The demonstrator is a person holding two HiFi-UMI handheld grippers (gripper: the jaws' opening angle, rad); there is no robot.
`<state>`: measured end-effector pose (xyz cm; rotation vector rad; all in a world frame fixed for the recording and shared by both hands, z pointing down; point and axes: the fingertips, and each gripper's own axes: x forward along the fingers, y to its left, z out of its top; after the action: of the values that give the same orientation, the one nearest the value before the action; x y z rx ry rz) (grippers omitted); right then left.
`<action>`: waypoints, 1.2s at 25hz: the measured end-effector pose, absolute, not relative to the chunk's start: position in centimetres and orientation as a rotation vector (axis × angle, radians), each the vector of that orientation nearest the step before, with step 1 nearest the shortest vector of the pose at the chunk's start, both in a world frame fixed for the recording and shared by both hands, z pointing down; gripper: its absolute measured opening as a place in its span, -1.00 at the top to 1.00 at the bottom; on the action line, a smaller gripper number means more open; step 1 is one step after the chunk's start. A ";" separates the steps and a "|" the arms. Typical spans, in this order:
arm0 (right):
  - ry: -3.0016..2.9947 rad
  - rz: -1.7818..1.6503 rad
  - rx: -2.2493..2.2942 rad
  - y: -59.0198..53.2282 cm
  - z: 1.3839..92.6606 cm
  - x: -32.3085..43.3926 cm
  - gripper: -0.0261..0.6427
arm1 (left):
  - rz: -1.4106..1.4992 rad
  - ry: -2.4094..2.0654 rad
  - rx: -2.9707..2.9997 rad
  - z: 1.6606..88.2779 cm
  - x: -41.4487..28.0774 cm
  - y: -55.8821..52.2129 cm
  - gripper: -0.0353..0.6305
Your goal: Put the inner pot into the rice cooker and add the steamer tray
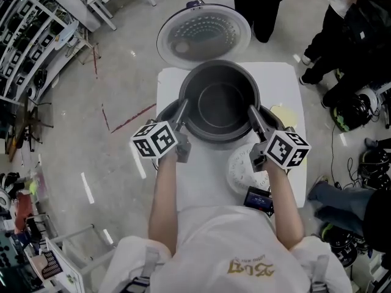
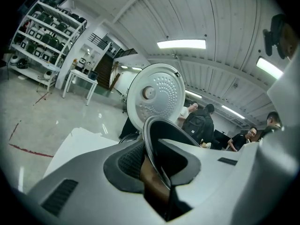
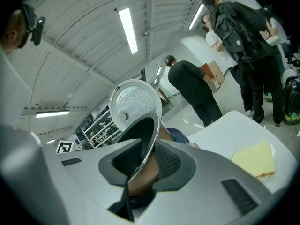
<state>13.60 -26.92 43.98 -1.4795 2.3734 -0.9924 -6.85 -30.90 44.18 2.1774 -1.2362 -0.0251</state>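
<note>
**Inner pot clamped by both tongs over the cooker**

Head view. Counts:
- One inner pot (image 1: 219, 102).
- One rice cooker (image 1: 164, 113), with its one lid (image 1: 204, 38) thrown open behind.
- One white table (image 1: 201, 188).
- Two tongs.
- One white round steamer tray (image 1: 240, 166) on the table by the right hand.
- One yellow pad (image 1: 285, 115) at the table's right edge.

The left gripper (image 1: 181, 112) bites the pot's left rim. The right gripper (image 1: 252, 112) bites the right rim. The pot sits over the cooker's opening, and the cooker's dark rim shows on either side of it. I cannot tell whether the pot is fully seated. It is dark grey, round, flat-bottomed and empty.

Left gripper view. The left gripper (image 2: 152, 161) has its two ribbed pads clamped on the pot's thin bright rim, one pad inside and one outside. The inner pot (image 2: 173, 142) is dark within, and its outer wall is brownish. One lid (image 2: 157, 95) stands upright behind, dotted with holes. The table (image 2: 79, 144) lies to the left. Four people stand in the background.

Right gripper view. The right gripper (image 3: 145, 165) is closed on the rim in the same way. The inner pot (image 3: 140, 135) shows a dark bowl and a copper-brown outside. One lid (image 3: 136, 107) is behind it. One yellow pad (image 3: 255, 159) lies on the table (image 3: 225, 125). Three people stand beyond.
</note>
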 end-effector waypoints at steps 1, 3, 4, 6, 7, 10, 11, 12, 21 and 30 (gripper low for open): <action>2.378 -0.999 -1.477 -27.0 44.2 13.6 0.62 | -0.019 -1.240 2.173 44.4 -6.8 -31.0 0.59; 2.386 -1.011 -1.474 -27.3 44.7 13.8 0.62 | -0.004 -1.246 2.166 44.9 -6.7 -31.2 0.58; 2.391 -1.015 -1.474 -27.3 44.9 13.9 0.61 | 0.003 -1.250 2.163 45.1 -6.5 -31.3 0.58; 2.400 -1.021 -1.475 -27.5 45.3 14.1 0.61 | 0.022 -1.256 2.159 45.7 -6.3 -31.4 0.58; 2.405 -1.024 -1.477 -27.5 45.5 14.1 0.61 | 0.032 -1.259 2.158 45.9 -6.3 -31.4 0.57; 2.421 -1.023 -1.485 -27.6 45.7 13.8 0.61 | 0.056 -1.269 2.161 46.1 -6.6 -31.4 0.57; 2.426 -1.021 -1.489 -27.7 45.7 13.8 0.60 | 0.071 -1.276 2.167 46.1 -6.6 -31.5 0.56; 2.436 -1.015 -1.495 -27.7 45.8 13.7 0.60 | 0.097 -1.286 2.177 46.2 -6.6 -31.5 0.55; 2.602 -0.899 -1.624 -28.0 46.9 13.4 0.54 | 0.263 -1.343 2.181 48.3 -6.6 -31.6 0.52; 2.625 -0.932 -1.662 -28.4 48.4 13.3 0.51 | 0.298 -1.357 2.181 49.0 -6.7 -31.8 0.51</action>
<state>13.29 -28.43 48.37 -1.6618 2.6245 -0.9316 -6.73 -31.79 49.01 2.1815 -1.3573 0.2976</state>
